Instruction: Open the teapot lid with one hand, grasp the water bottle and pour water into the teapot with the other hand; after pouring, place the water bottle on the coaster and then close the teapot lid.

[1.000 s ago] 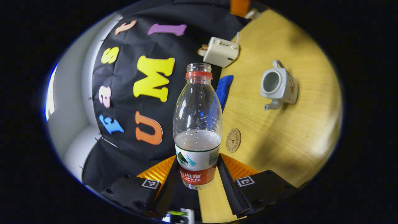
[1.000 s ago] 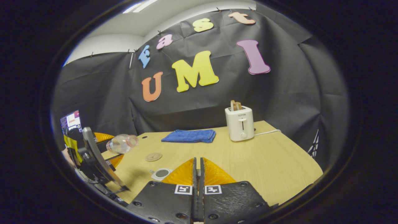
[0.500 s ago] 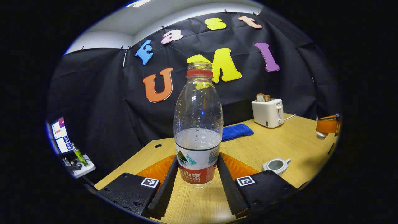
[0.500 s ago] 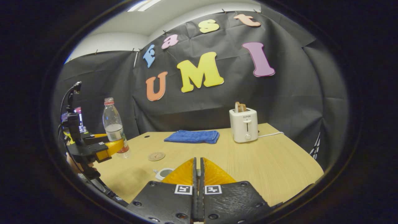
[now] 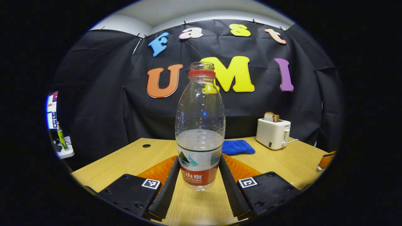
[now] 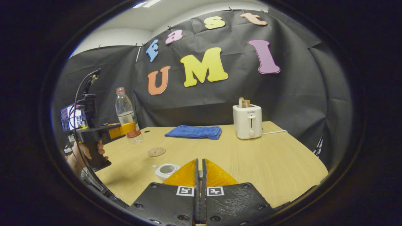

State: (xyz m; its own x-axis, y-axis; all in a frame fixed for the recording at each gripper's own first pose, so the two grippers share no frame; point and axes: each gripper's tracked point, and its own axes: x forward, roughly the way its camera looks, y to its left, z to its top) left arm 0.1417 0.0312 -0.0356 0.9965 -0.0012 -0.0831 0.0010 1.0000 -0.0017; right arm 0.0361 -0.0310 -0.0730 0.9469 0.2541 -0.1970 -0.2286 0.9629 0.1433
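Right now my left gripper [image 5: 199, 185] clamps the upright water bottle [image 5: 200, 125] above the table [image 6: 251, 157]; my right gripper [image 6: 199, 175] sits fully closed just beside the lidless teapot [image 6: 165, 170].

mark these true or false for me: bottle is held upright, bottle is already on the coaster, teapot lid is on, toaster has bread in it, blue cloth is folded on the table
1. The water bottle is held upright in the left hand-held gripper. True.
2. The water bottle already stands on the coaster. False: in the right gripper view it hangs above the table, short of the coaster.
3. The lid is on the teapot. False: the teapot's mouth is open.
4. The toaster has bread sticking out of its top. True.
5. A blue cloth lies folded on the table. True.
6. The right hand-held gripper is wide open. False: its fingers are shut together.
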